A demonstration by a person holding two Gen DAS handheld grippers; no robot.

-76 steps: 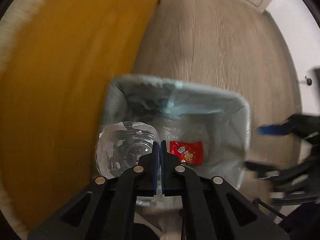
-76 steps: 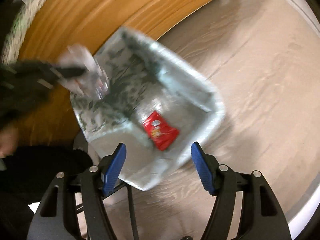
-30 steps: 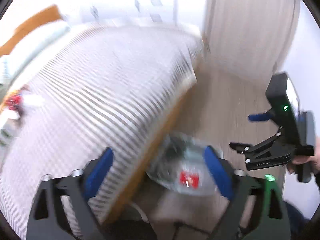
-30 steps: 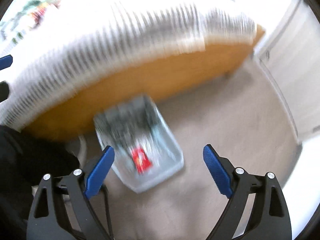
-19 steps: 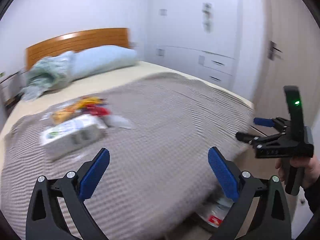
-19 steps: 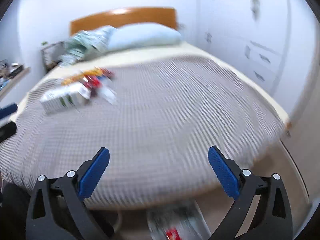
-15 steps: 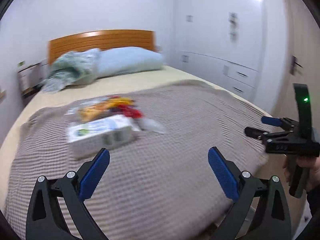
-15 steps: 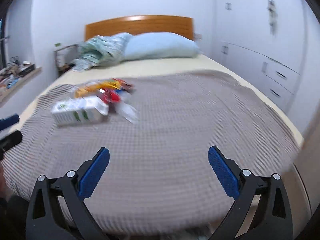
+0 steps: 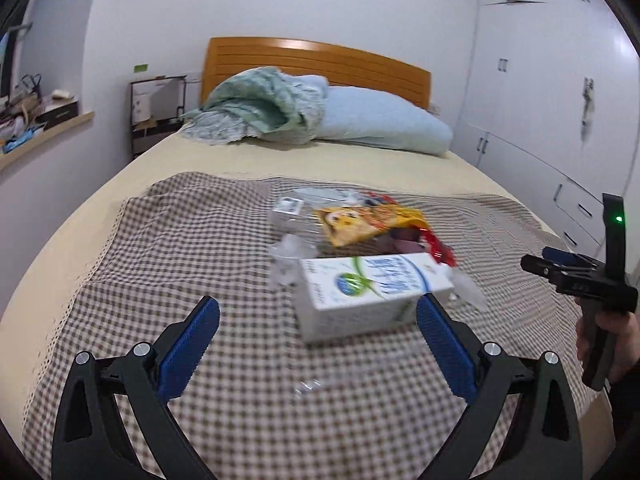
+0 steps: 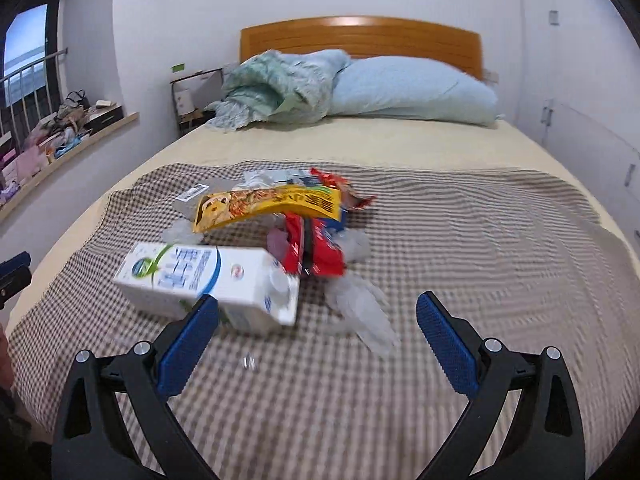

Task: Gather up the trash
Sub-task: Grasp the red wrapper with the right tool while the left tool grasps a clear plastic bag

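Note:
A pile of trash lies on the checked blanket [image 9: 160,248] of the bed. A white milk carton [image 9: 372,288] lies on its side nearest me; it also shows in the right wrist view [image 10: 208,276]. Behind it are a yellow snack bag [image 9: 368,222], red wrappers [image 10: 316,248] and crumpled clear plastic [image 10: 360,308]. My left gripper [image 9: 318,344] is open and empty, just short of the carton. My right gripper [image 10: 318,344] is open and empty above the blanket, its left finger by the carton's end. The right gripper also shows in the left wrist view [image 9: 560,264].
A blue pillow [image 9: 380,124] and a green crumpled quilt [image 9: 260,108] lie against the wooden headboard [image 10: 360,36]. White wardrobes [image 9: 560,100] stand at the right. A cluttered sill [image 10: 60,132] runs along the left wall. A nightstand rack [image 9: 158,104] stands by the bed.
Both grippers swung up from the bin on the floor to face the bed. The left let go of the clear plastic container and opened. The trash pile has come nearer.

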